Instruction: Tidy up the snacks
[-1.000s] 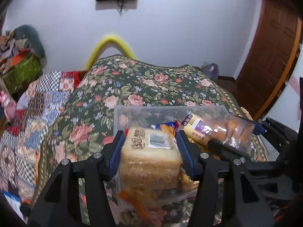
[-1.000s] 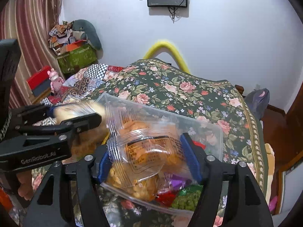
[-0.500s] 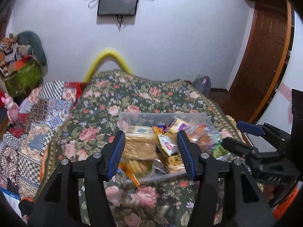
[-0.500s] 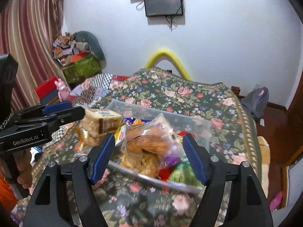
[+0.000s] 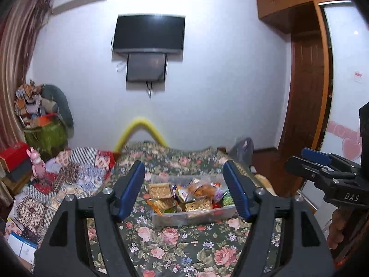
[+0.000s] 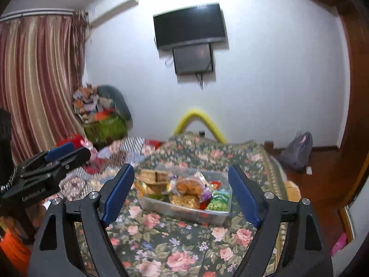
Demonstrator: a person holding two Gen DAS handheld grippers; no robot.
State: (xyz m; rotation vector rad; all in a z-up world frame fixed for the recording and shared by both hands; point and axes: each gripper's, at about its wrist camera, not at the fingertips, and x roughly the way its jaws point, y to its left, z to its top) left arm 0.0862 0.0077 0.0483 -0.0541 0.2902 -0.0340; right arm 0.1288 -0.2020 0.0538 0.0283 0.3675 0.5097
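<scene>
Clear plastic bin (image 5: 192,217) sits on the floral bedspread (image 5: 175,249), packed with snack packets: a tan wafer-like pack (image 6: 153,176) at its left end, a bag of orange snacks (image 6: 188,185) mid-bin, a green pack (image 6: 219,200) at its right end; left gripper (image 5: 184,192) held well clear of the bin, fingers (image 5: 132,190) apart and opening, nothing between them; right gripper (image 6: 182,195) likewise clear, fingers (image 6: 116,196) apart and opening, empty; task looks near done, since all snacks seen lie in the bin; risks: packets heaped above the rim could slide out onto the bed if the soft bedspread is pressed or the bin nudged; loose bags may snag on a finger at any re-reach.
</scene>
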